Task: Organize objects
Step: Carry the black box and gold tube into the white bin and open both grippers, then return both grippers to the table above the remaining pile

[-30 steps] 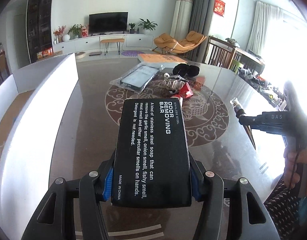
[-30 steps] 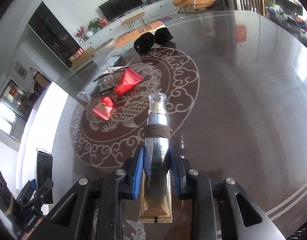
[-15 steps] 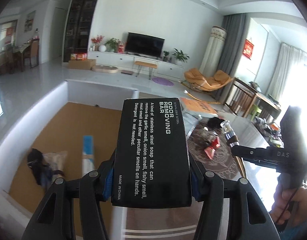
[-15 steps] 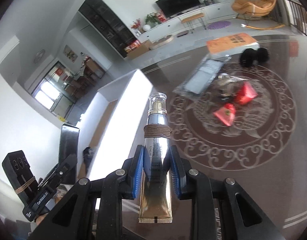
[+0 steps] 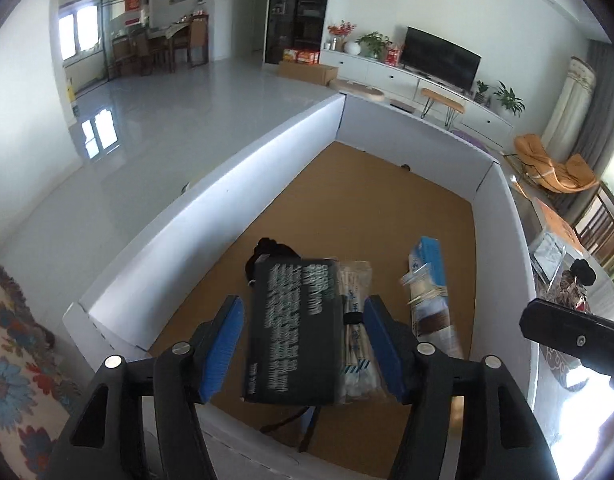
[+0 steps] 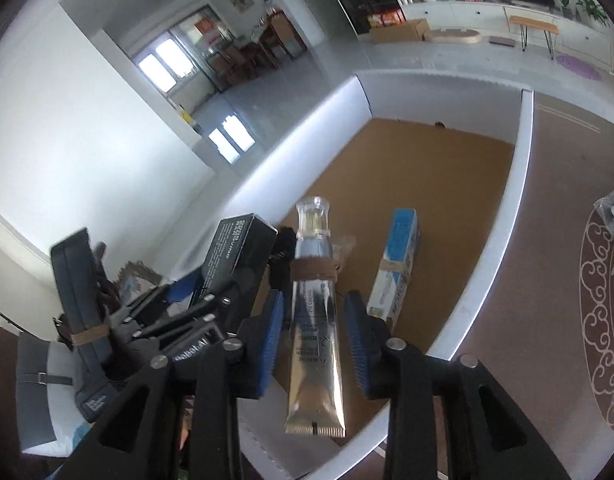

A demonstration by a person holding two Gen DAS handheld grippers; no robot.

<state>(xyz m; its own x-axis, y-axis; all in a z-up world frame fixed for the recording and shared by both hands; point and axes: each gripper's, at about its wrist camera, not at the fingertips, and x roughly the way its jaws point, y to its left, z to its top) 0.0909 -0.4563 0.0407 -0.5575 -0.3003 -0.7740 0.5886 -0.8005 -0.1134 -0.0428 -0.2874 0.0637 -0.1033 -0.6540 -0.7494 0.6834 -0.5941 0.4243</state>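
My left gripper (image 5: 303, 340) is open above the white-walled box (image 5: 211, 196) with a brown floor. The black odor-bar box (image 5: 295, 332) is between the jaws, blurred and touching neither pad. It also shows in the right wrist view (image 6: 235, 256). My right gripper (image 6: 313, 336) is open too. The silver-gold tube (image 6: 315, 320) with a clear cap hangs between its jaws with gaps on both sides, over the same box (image 6: 487, 272).
In the box lie a blue-and-white carton (image 5: 431, 280), a bag of wooden sticks (image 5: 357, 328) and a black item (image 5: 267, 252). The carton shows in the right wrist view (image 6: 395, 272). The patterned table (image 6: 567, 320) lies right of the box.
Both grippers swung from the table to over the box and opened. The black box and the tube are no longer clamped and are dropping.
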